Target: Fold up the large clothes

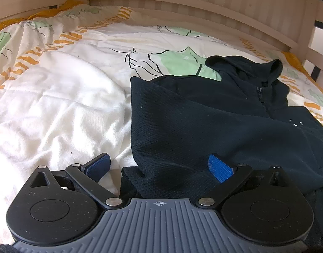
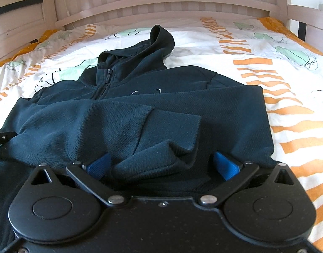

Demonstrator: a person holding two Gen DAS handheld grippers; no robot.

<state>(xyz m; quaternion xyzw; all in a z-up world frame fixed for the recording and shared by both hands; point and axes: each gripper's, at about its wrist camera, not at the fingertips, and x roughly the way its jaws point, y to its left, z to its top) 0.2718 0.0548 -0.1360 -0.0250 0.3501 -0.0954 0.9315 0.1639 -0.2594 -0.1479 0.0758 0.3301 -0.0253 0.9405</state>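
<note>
A dark navy zip hoodie (image 1: 203,122) lies front up on the bed, its hood (image 2: 161,40) towards the headboard and the zip (image 2: 104,82) closed. Both sleeves are folded in across its chest (image 2: 172,126). My left gripper (image 1: 159,165) is open at the garment's left edge; dark fabric runs between the blue pads (image 1: 219,167), which stand clear of it. My right gripper (image 2: 162,164) is open too, low over the hoodie's lower part. A bunched fold of cloth (image 2: 153,160) sits loose between its pads (image 2: 225,165).
The duvet (image 2: 277,84) is white with orange stripes and green leaf prints. A plain white cloth (image 1: 56,109) lies rumpled to the left of the hoodie. A pale wooden slatted headboard (image 2: 161,4) and side rails (image 1: 287,31) bound the bed.
</note>
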